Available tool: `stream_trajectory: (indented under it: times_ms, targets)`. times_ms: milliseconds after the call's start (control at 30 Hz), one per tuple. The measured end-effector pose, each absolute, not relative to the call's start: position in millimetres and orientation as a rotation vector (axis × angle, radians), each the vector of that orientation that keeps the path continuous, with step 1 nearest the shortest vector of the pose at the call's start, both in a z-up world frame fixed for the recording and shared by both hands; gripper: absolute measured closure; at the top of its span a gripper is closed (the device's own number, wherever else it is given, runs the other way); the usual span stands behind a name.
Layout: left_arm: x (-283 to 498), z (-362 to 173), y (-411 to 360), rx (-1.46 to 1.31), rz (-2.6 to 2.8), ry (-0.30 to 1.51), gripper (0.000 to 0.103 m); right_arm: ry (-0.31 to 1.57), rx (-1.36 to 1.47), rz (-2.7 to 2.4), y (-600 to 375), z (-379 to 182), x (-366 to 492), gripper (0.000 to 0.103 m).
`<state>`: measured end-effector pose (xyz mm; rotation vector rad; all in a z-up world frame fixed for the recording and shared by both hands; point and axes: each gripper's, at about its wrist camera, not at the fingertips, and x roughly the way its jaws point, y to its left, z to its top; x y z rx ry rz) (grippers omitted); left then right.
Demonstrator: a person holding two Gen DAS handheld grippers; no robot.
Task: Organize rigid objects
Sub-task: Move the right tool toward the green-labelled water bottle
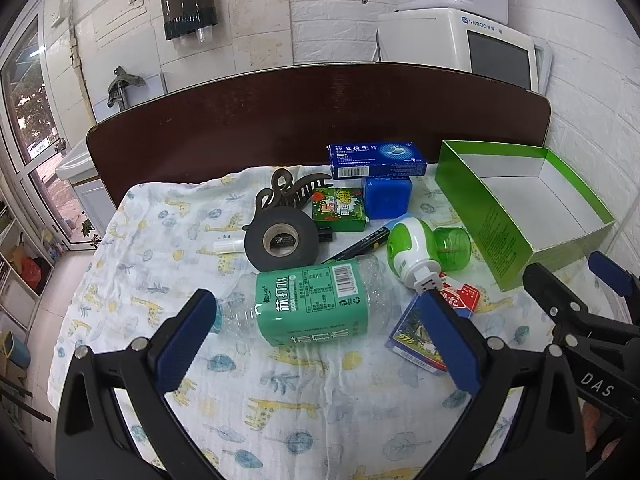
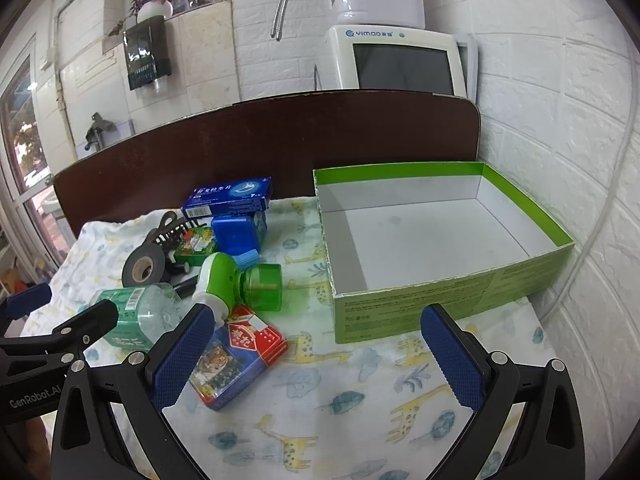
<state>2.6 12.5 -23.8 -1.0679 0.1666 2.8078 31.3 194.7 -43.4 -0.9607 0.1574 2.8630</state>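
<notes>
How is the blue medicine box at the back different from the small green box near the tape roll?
The blue medicine box is longer and sits on top of a blue block, while the small green box is shorter and lies on the patterned cloth. The blue medicine box shows white text and a barcode; the small green box has a colourful leafy print. Both are closed, rectangular cartons and neither is touched by a gripper.

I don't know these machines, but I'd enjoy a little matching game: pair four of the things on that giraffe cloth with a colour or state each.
Things:
1. tape roll
2. plastic bottle
3. cardboard box
4. medicine box

Descriptions:
A. green outside, empty inside
B. dark blue, at the back, on a blue case
C. black, lying flat
D. clear, green label, on its side

Pairs: 1-C, 2-D, 3-A, 4-B
</notes>
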Motion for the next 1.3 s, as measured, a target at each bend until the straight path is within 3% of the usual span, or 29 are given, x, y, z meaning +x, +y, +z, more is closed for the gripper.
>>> stream_trajectory:
  times_ms: [1300]
  targets:
    - [1,-41,0,-1.187,2.787,0.14,0.003,0.185,-1.004,2.859,197,-52,33,0.0]
